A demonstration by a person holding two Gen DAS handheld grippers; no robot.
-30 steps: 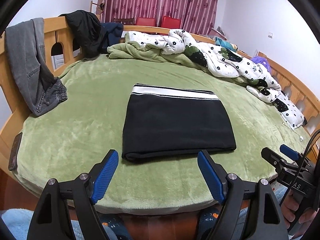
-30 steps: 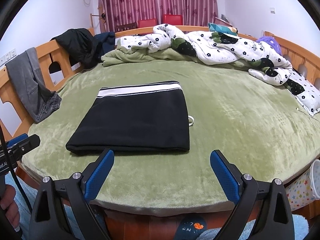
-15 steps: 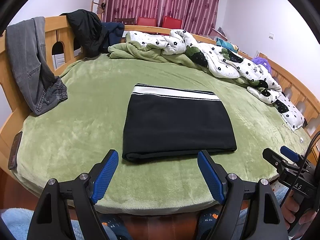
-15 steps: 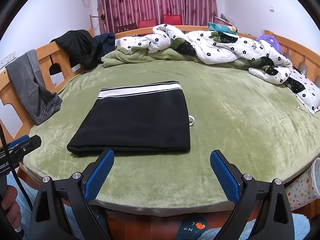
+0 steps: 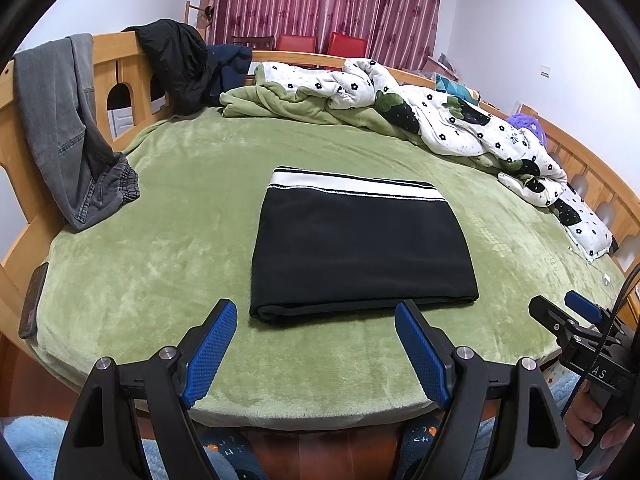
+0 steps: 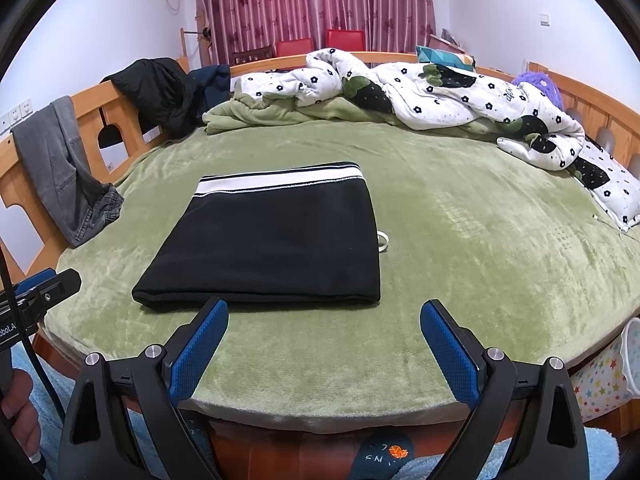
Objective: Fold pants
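Black pants [image 5: 360, 248] [image 6: 272, 244] with a white striped waistband lie folded into a flat rectangle in the middle of the green bed [image 5: 160, 240] [image 6: 500, 240], waistband at the far side. A white drawstring loop [image 6: 383, 240] pokes out at their right edge. My left gripper [image 5: 316, 312] hovers open over the bed's near edge, just short of the fold, with nothing between its blue pads. My right gripper [image 6: 324, 312] is likewise open and empty, in front of the pants' near right corner. Each gripper shows at the other view's edge.
Grey jeans [image 5: 68, 132] hang over the wooden bed rail at left, beside a black jacket [image 5: 176, 64]. A flowered quilt [image 5: 460, 132] [image 6: 440, 92] and green blanket are heaped along the far side. A dark phone [image 5: 34, 300] rests on the left rail. A star-patterned bin [image 6: 604, 372] stands at right.
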